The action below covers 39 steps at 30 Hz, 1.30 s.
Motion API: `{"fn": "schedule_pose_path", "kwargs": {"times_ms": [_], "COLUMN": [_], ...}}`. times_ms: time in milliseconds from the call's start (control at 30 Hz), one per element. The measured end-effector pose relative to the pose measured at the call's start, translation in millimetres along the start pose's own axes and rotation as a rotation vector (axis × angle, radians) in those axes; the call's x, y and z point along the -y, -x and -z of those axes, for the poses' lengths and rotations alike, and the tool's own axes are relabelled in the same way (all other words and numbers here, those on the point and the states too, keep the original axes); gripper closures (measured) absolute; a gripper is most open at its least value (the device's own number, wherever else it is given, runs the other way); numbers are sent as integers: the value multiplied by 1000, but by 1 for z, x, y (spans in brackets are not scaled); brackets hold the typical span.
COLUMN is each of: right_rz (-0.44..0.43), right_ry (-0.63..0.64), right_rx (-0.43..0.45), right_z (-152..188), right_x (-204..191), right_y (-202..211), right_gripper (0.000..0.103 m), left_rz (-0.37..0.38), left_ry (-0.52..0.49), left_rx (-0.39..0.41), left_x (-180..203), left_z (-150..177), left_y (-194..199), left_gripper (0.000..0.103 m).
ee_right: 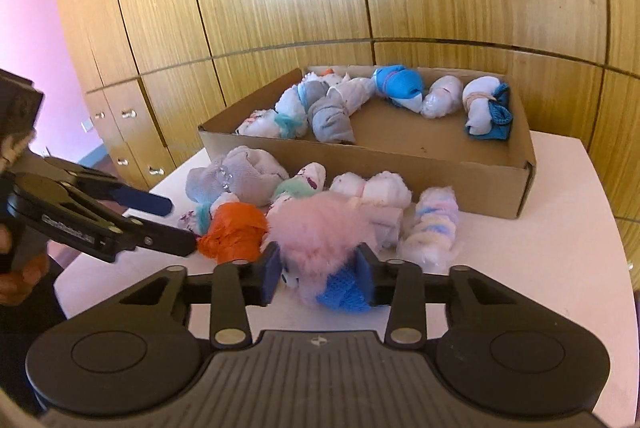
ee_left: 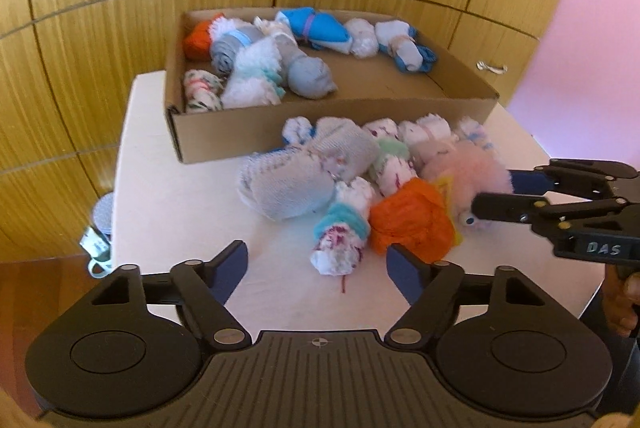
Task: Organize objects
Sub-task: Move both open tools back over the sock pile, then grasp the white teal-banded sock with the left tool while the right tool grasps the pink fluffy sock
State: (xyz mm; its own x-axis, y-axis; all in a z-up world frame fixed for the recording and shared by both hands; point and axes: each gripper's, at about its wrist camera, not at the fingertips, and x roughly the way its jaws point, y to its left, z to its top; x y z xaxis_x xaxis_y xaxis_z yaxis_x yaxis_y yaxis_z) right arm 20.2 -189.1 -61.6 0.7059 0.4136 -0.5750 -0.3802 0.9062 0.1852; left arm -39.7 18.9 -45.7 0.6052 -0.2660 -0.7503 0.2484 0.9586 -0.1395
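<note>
Pink fluffy sock bundle (ee_right: 320, 232) sits pinched between right gripper (ee_right: 318, 278) fingers — left gripper (ee_left: 318, 262) fingers spread, empty.

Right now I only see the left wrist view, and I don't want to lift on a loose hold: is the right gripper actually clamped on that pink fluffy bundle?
Observer: Yes. In the right wrist view the right gripper is shut on the pink fluffy bundle, with a pad pressing into each side.
Operator: Is the bundle pink all the way through? That's all I can make out from here.
Observer: No. A blue knit part shows at its near underside, sitting between the pads.
</note>
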Motion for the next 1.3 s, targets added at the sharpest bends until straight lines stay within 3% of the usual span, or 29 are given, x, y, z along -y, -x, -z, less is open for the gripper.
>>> {"fn": "schedule_pose_path", "kwargs": {"times_ms": [233, 333, 400, 567, 600, 700, 867, 967, 1300], "right_rz": [29, 42, 53, 82, 87, 81, 70, 75, 69], "right_ry": [-8, -1, 7, 62, 72, 87, 79, 67, 30], "right_rx": [15, 19, 25, 13, 10, -10, -45, -33, -15], "right_z": [13, 15, 15, 12, 12, 10, 14, 16, 17], "right_x": [0, 1, 1, 0, 0, 2, 1, 1, 4], "right_y": [33, 37, 35, 22, 18, 9, 4, 9, 24], "right_gripper": [72, 68, 63, 39, 39, 39, 61, 65, 65], "left_rz": [17, 18, 16, -26, -34, -65, -88, -90, -129], "left_ry": [-25, -36, -46, -74, -72, -70, -71, -66, -74], "left_rx": [4, 6, 7, 7, 7, 5, -3, -5, -32], "left_x": [8, 12, 15, 22, 23, 26, 29, 30, 40], "left_z": [-4, -5, -5, -4, -4, -4, -3, -3, -2], "left_y": [-9, -12, -13, -13, -13, -13, -12, -11, -9], "left_gripper": [29, 30, 31, 45, 47, 52, 65, 67, 72]}}
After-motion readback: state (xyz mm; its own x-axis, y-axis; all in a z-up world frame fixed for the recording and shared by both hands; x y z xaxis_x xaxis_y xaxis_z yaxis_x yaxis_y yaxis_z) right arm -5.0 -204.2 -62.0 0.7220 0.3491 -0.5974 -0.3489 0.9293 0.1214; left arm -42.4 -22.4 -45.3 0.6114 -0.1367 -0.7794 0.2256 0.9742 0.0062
